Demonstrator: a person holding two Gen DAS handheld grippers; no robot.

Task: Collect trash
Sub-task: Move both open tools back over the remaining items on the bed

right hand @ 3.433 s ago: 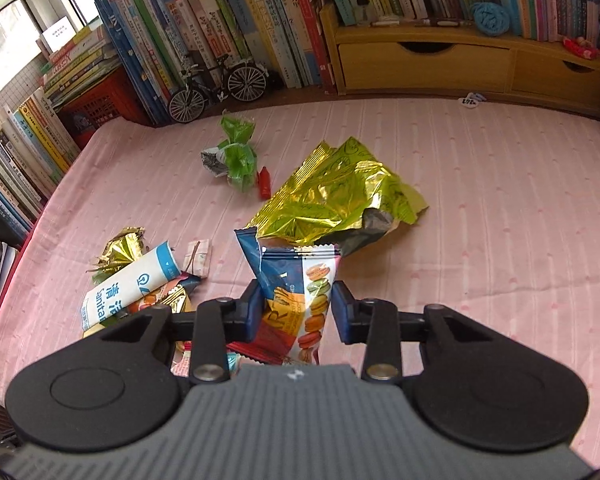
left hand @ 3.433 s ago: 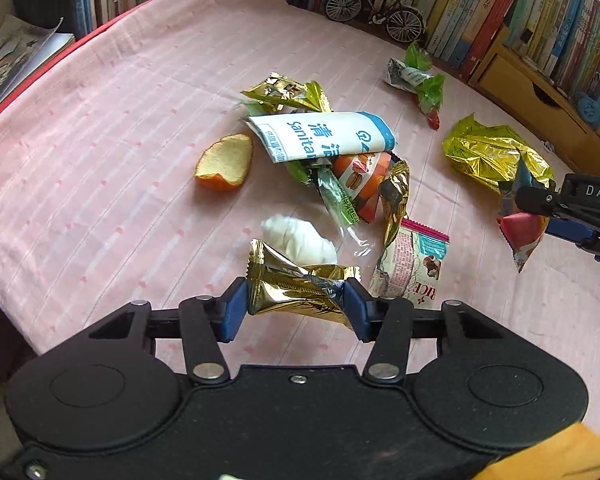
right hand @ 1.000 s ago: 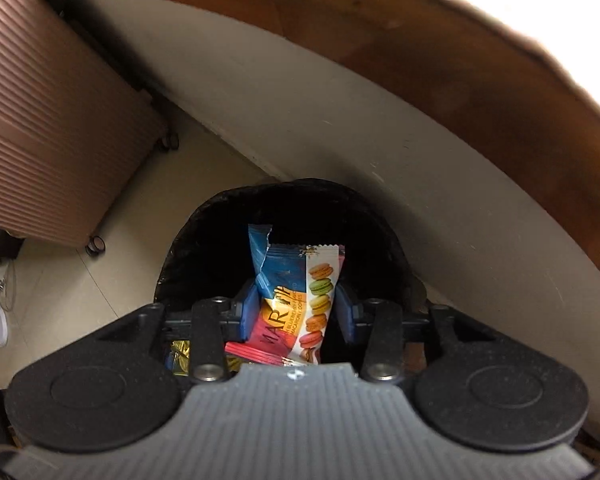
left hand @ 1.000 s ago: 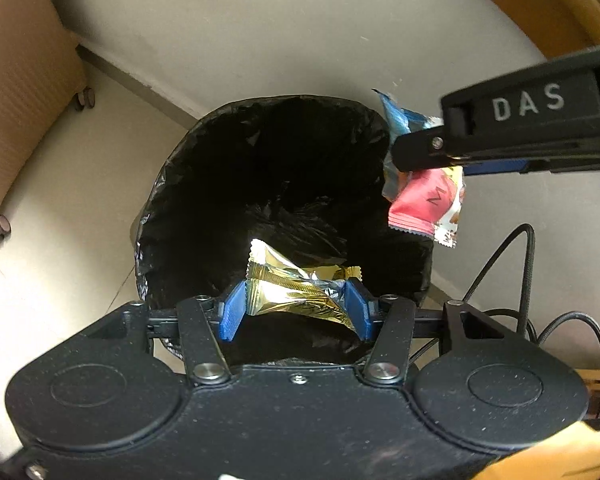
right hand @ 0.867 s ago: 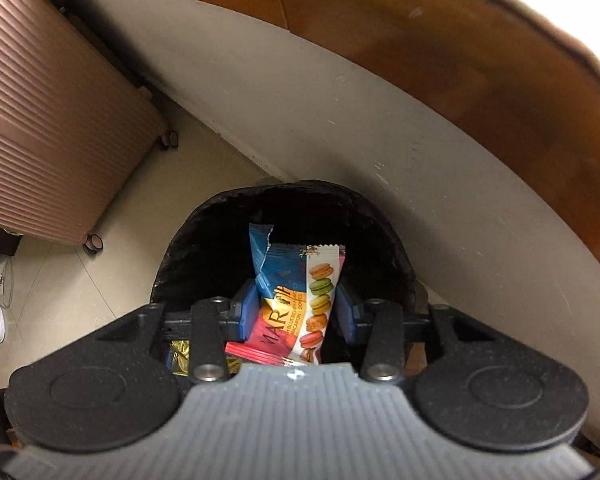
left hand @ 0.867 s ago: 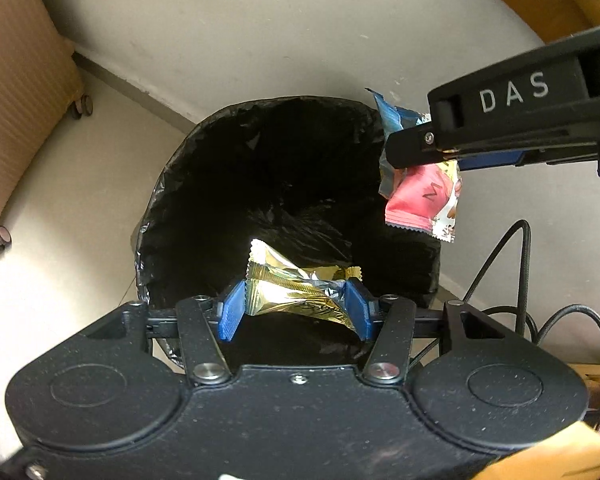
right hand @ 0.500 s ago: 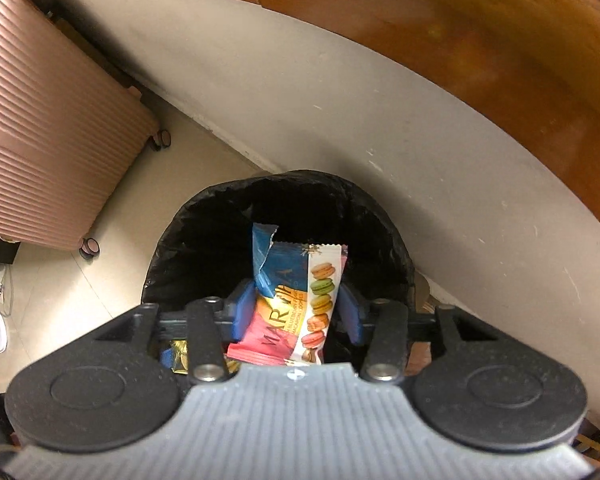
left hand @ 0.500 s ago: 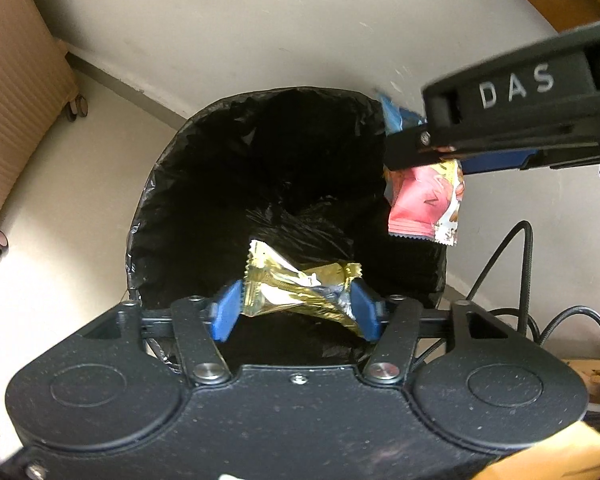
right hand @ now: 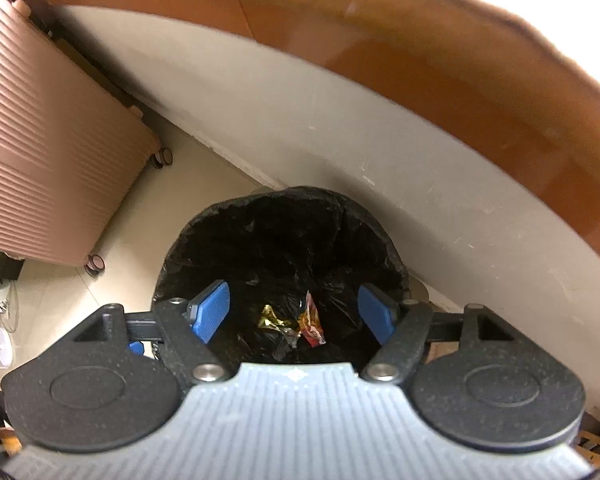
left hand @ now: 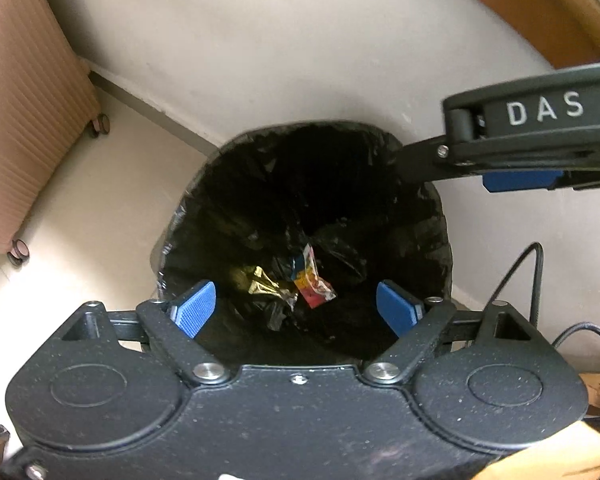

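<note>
A bin lined with a black bag (left hand: 204,184) (right hand: 228,208) stands on the floor against the wall. At its bottom lie the gold wrapper (left hand: 262,284) (right hand: 270,316) and the red-and-blue macaron wrapper (left hand: 312,284) (right hand: 310,318), side by side. My left gripper (left hand: 296,308) hovers over the bin mouth pointing down, its jaws opening with nothing between the blue pads (left hand: 194,312). My right gripper (right hand: 294,312) hangs above the same bin, its jaws also opening and empty; in the left wrist view its black body marked DAS (left hand: 540,136) crosses the upper right.
A ribbed pink suitcase (left hand: 16,112) (right hand: 48,160) on wheels stands left of the bin. Grey wall (left hand: 300,48) runs behind, with a brown wooden edge (right hand: 420,60) above. Black cables (left hand: 536,268) trail on the floor to the right.
Both grippers have opened. The gold wrapper left the left jaws and the macaron wrapper left the right jaws; both now lie at the bottom of the bin.
</note>
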